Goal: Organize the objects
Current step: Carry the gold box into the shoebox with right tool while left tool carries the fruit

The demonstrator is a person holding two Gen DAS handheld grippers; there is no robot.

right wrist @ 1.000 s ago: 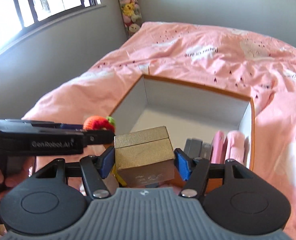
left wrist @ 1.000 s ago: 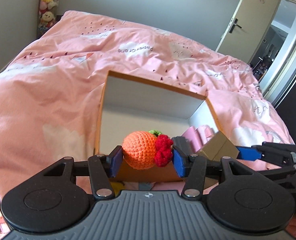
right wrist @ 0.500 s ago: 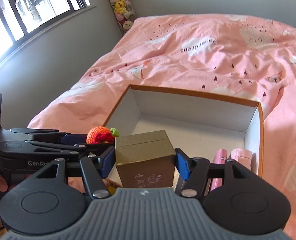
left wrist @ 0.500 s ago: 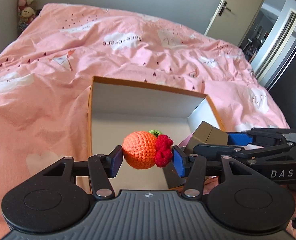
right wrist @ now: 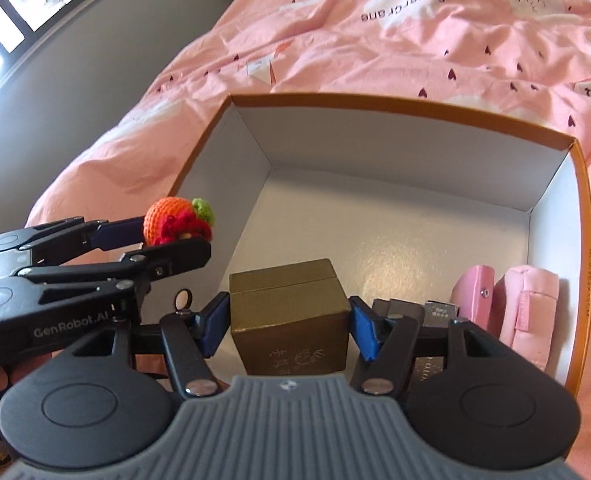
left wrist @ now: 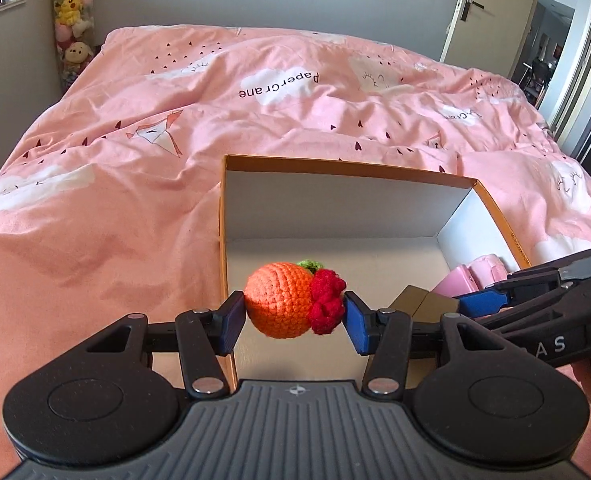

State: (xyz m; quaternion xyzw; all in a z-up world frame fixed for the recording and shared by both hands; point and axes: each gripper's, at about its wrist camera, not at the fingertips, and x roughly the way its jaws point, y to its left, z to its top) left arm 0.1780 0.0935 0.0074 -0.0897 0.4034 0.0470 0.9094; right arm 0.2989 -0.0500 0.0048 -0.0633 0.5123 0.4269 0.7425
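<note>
My left gripper [left wrist: 291, 314] is shut on an orange crochet fruit [left wrist: 281, 300] with a red knitted flower, held above the near left corner of an open orange-rimmed cardboard box [left wrist: 347, 168]. My right gripper [right wrist: 289, 322] is shut on a small gold box [right wrist: 289, 316], held over the near part of the same cardboard box [right wrist: 395, 106]. The left gripper with the fruit [right wrist: 175, 222] shows at the left of the right wrist view. The gold box [left wrist: 421, 300] and the right gripper show at the right of the left wrist view.
The cardboard box lies on a bed with a pink duvet [left wrist: 275, 92]. Inside, at its right side, lie two pink pouches [right wrist: 527, 304] and dark flat items [right wrist: 435, 312]. Plush toys [left wrist: 71, 20] hang at the far left wall. A door [left wrist: 491, 12] stands far right.
Both grippers have moved forward over the box, each keeping its object. The right gripper has lowered and tilted down toward the box floor.
</note>
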